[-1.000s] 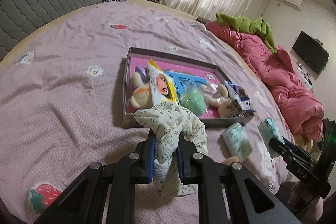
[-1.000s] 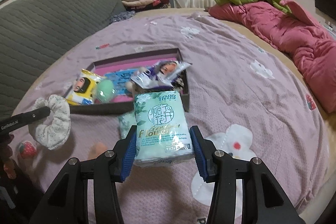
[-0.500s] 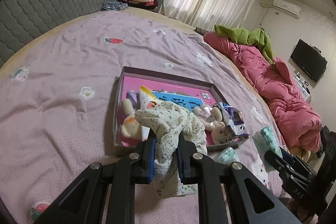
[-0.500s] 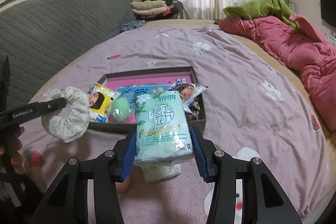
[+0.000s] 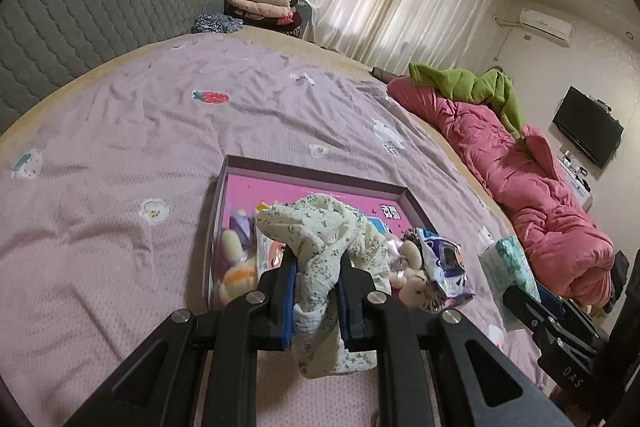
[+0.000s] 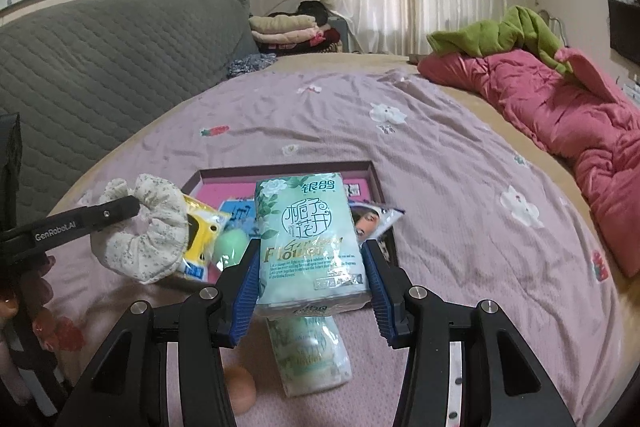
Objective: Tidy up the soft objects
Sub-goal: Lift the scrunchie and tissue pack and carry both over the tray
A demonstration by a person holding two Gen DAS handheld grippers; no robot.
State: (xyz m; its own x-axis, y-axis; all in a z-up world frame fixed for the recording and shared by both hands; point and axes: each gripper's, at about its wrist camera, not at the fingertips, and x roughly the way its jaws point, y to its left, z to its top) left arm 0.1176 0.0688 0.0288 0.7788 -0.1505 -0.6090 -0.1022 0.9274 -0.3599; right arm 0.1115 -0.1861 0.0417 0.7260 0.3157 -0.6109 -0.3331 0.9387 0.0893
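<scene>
My left gripper (image 5: pixel 317 281) is shut on a cream floral scrunchie (image 5: pixel 320 227), held above the near edge of a shallow box (image 5: pixel 320 173) with a pink floor. In the right wrist view the scrunchie (image 6: pixel 148 227) hangs at the left in that gripper (image 6: pixel 132 207). My right gripper (image 6: pixel 310 279) is shut on a green tissue pack (image 6: pixel 310 235), lifted over the bed in front of the box (image 6: pixel 288 171). A second tissue pack (image 6: pixel 310 355) lies on the bedspread below it. The box holds plush toys (image 5: pixel 408 279), snack packets (image 6: pixel 376 219) and a green sponge (image 6: pixel 230 245).
A pink duvet (image 6: pixel 580 115) with a green blanket (image 6: pixel 500 35) lies along the right side of the bed. A grey quilted headboard (image 6: pixel 100 67) stands at the left, with folded clothes (image 6: pixel 288 27) beyond. An orange ball (image 6: pixel 240 389) lies near the front edge.
Both grippers have risen and moved forward toward the box with their loads. The box now sits lower and closer in both views.
</scene>
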